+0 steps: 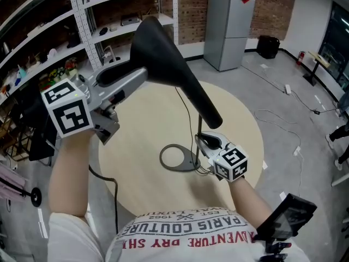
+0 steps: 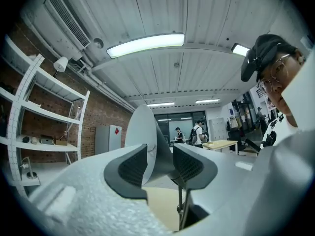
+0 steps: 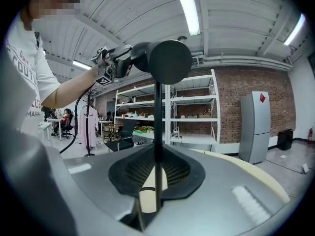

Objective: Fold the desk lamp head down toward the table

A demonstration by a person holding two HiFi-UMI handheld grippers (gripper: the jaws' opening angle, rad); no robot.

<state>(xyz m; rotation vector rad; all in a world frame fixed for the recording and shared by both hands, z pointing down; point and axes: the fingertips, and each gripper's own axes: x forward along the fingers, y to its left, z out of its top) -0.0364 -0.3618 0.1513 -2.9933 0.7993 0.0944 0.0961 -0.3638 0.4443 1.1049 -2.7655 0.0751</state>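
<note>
The desk lamp stands on the round table [image 1: 136, 130] on a grey ring base [image 1: 177, 158], with its black cone head [image 1: 163, 53] raised high and tilted. My left gripper [image 1: 136, 76] is up at the head's wide rim. In the left gripper view its jaws [image 2: 160, 163] stand wide apart and the head [image 2: 142, 127] passes between the pads without a clear squeeze. My right gripper [image 1: 204, 143] is low by the base, shut on the thin lamp stem [image 3: 157, 112]. The right gripper view shows the pads [image 3: 156, 168] closed round it, below the head [image 3: 170, 60].
The lamp's cable [image 1: 185, 108] runs across the tabletop. White shelving [image 1: 125, 15] stands beyond the table at the left and a grey cabinet [image 1: 232, 26] at the back. A black cable [image 1: 109, 184] hangs below my left arm. Several people [image 2: 197, 132] stand far off.
</note>
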